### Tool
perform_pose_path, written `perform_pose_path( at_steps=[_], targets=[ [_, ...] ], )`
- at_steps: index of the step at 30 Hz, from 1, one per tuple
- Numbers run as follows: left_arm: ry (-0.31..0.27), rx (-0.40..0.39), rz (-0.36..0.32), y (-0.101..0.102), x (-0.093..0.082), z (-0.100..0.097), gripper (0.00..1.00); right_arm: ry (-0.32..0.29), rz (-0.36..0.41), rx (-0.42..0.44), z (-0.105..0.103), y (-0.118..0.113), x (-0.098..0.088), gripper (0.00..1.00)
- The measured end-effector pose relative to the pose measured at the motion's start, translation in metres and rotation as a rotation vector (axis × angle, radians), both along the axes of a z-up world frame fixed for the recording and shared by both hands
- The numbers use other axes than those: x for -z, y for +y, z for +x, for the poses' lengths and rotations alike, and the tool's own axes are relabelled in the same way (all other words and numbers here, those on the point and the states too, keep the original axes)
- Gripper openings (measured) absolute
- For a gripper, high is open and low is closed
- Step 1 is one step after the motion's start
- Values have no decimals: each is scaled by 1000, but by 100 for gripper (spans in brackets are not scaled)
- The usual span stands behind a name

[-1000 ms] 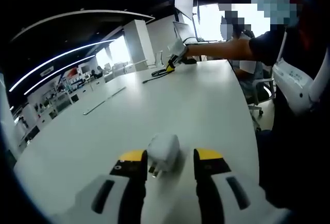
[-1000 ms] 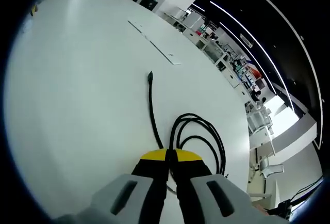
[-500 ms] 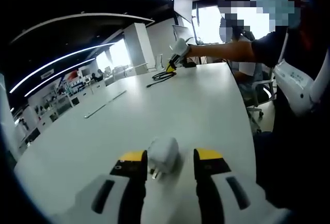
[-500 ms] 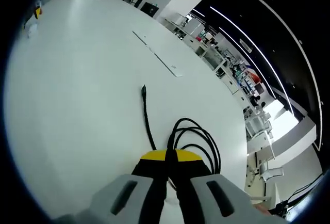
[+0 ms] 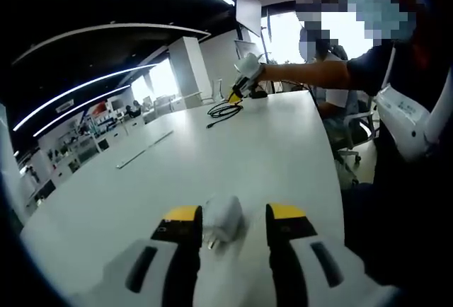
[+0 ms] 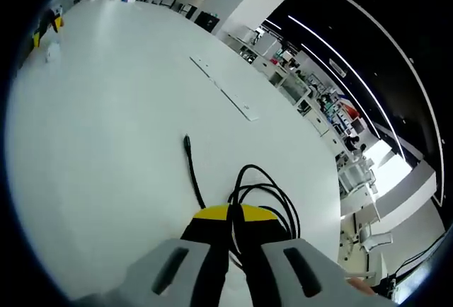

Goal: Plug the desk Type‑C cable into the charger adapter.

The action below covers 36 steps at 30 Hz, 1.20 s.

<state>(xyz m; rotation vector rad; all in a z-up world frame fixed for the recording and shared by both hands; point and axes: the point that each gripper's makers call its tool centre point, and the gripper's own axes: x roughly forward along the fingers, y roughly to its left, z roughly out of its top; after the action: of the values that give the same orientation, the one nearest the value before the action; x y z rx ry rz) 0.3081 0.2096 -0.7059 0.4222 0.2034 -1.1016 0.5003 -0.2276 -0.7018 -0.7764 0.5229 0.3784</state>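
Compared with a second ago, the right gripper (image 6: 231,216), clamped on the black Type-C cable (image 6: 190,170), has lifted its coil slightly off the white table (image 6: 106,130), while the left gripper (image 5: 231,220), jaws parted, brackets the white charger adapter (image 5: 222,216), bringing plugging closer.

You have a wide white tabletop (image 5: 283,144) before you; a flat cover strip (image 6: 223,95) sits flush in its surface, and white office chairs (image 6: 368,233) stand just beyond its far edge.

charger adapter (image 5: 222,218) motion-blurred, cable (image 6: 262,192) partly hidden behind tongs
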Motion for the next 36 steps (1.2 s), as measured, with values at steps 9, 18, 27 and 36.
perform_pose_path(
  at_steps=[9, 18, 27, 36],
  targets=[
    [-10, 14, -13, -2, -3, -5, 35, -1, 10, -19, -16, 14, -3, 2],
    [-15, 23, -18, -1, -4, -9, 35, 6, 9, -31, -30, 23, -2, 2],
    [-17, 21, -26, 2, -6, -14, 35, 12, 29, -10, -37, 24, -5, 2],
    [-22, 23, -35, 4, -9, -18, 35, 39, 59, 13, -57, 33, -5, 2]
  ],
)
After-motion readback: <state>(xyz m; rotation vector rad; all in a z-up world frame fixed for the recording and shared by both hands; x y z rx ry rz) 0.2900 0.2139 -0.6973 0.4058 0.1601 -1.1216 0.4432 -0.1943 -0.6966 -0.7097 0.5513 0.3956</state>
